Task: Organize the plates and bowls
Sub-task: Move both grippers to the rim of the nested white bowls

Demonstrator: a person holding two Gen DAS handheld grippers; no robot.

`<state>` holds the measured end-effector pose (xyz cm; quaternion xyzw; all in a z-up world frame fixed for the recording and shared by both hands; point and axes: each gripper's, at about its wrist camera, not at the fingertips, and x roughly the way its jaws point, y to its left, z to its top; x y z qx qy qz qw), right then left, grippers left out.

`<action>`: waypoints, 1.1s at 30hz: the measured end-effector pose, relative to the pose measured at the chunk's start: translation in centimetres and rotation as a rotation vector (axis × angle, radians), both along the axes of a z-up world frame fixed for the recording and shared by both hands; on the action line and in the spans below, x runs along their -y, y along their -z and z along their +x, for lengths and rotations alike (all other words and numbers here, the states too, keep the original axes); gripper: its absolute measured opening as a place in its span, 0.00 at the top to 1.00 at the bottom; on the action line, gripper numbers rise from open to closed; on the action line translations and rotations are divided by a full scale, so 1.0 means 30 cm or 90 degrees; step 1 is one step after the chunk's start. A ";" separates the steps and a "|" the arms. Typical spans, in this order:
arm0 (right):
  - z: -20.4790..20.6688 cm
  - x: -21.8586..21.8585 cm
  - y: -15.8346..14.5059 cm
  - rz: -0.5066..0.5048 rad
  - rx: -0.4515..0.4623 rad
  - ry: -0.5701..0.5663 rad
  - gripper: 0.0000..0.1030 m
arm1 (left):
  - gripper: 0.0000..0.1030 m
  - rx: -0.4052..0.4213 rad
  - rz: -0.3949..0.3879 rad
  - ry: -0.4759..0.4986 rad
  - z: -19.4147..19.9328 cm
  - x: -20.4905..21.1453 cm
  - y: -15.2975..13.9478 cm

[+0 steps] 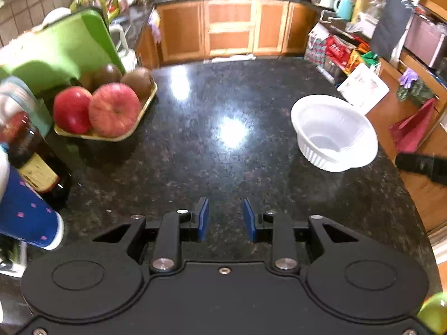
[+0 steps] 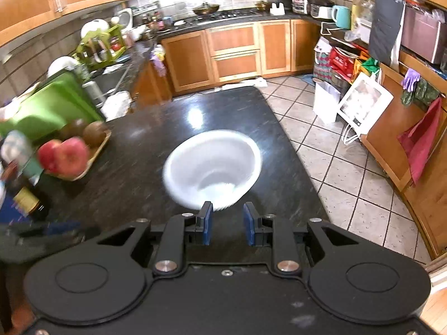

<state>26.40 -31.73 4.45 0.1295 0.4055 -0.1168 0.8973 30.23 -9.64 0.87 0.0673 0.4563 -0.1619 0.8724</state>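
A white ribbed bowl point(image 1: 333, 134), apparently with others nested inside it, stands on the dark granite counter point(image 1: 223, 153) near its right edge. My left gripper point(image 1: 226, 205) hovers over bare counter, well left of and nearer than the bowl; its blue pads stand apart with nothing between them. In the right wrist view the same bowl point(image 2: 212, 167) is blurred and lies just beyond my right gripper point(image 2: 227, 208). That gripper's pads are also parted and empty, their tips close to the bowl's near rim without touching it.
A tray of apples and kiwis point(image 1: 106, 111) sits at the counter's left, with a green board point(image 1: 61, 50), a dark bottle point(image 1: 33, 156) and a blue cup point(image 1: 28, 217) beside it. Tiled floor point(image 2: 349, 167) drops off right of the counter.
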 end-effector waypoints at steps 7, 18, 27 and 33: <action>0.137 0.117 0.078 0.043 0.001 -0.005 0.74 | 0.62 -0.016 -0.002 -0.019 0.043 0.027 0.070; 0.231 0.172 0.152 0.047 -0.019 -0.033 0.74 | 0.62 -0.035 0.052 -0.065 0.057 0.045 0.106; 0.239 0.188 0.151 0.059 -0.017 -0.054 0.74 | 0.62 -0.029 0.086 -0.042 0.036 0.082 0.010; 0.245 0.197 0.164 0.067 -0.021 -0.060 0.74 | 0.62 0.000 0.103 -0.035 0.073 0.151 0.003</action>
